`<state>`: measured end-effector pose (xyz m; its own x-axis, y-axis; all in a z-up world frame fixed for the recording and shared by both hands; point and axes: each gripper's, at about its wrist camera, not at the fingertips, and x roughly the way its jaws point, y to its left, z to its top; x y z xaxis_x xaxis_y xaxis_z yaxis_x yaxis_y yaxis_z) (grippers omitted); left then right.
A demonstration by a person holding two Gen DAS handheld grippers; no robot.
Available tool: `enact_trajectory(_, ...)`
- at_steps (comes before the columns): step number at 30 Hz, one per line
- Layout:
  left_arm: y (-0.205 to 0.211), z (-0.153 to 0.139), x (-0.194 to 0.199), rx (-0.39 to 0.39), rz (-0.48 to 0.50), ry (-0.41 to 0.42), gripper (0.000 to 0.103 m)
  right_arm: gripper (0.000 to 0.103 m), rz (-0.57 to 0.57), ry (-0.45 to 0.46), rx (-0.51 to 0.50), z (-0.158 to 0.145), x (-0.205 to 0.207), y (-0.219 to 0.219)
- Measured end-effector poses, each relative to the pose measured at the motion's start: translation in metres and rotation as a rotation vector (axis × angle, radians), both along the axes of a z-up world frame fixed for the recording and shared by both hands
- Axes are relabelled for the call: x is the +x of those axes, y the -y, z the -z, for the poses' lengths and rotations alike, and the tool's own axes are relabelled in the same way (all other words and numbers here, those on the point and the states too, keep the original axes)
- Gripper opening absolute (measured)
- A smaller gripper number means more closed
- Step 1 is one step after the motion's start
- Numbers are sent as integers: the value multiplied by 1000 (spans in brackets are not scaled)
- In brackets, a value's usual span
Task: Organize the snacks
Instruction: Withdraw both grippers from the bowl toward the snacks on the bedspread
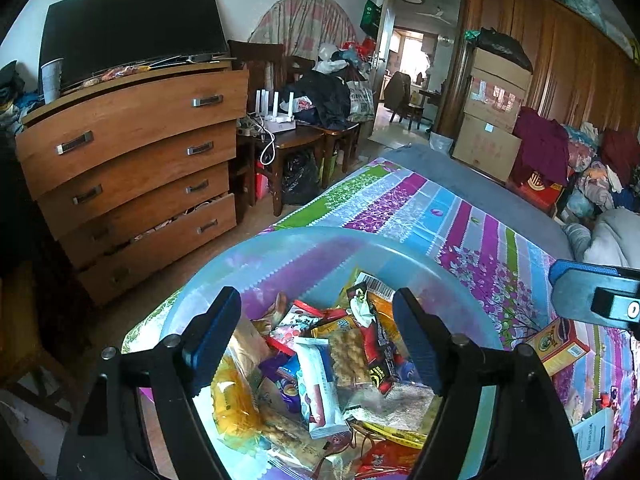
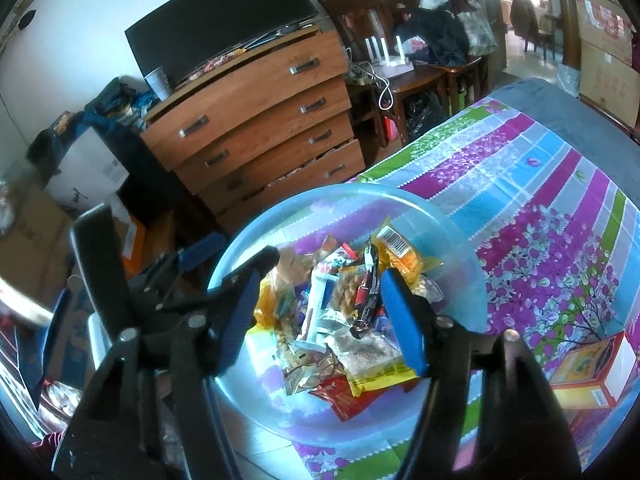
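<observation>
Both your grippers, left gripper (image 1: 316, 344) and right gripper (image 2: 320, 320), hover over snack packets (image 2: 344, 320) piled in clear blue basin (image 2: 460, 240) on bed; fingers spread, empty. Yellow box (image 2: 592, 368) lies outside basin; approach it level, pinch narrow sides.

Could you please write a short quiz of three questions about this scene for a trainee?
1. True or false: the left gripper is shut on a snack.
2. Where does the yellow box lie? A) inside the basin B) on the cloth beside the basin C) on the dresser
3. Fill in: the snacks are piled in a clear blue ____.

Key:
1. False. Its jaws stand open above the pile, and so do those of the right gripper.
2. B. It rests on the cloth, outside the basin.
3. Basin.
</observation>
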<state>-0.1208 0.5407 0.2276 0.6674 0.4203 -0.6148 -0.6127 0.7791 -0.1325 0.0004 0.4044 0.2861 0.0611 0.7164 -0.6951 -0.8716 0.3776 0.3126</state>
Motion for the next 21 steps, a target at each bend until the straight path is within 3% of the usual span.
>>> enact_trajectory(7,5,-9,-2,15,-5,3,80,65,-6,37,87,-22,-19,32)
enact_trajectory(11,16,-16,-8,39,-16,20,89,66,20,35,189,-37,-32,72)
enact_trajectory(17,45,-24,-17,59,3,50,89,78,116,116,325,-50,-63,153)
enact_trajectory(21,74,-28,-32,0,63,137,89,96,224,287,379,-44,-102,224)
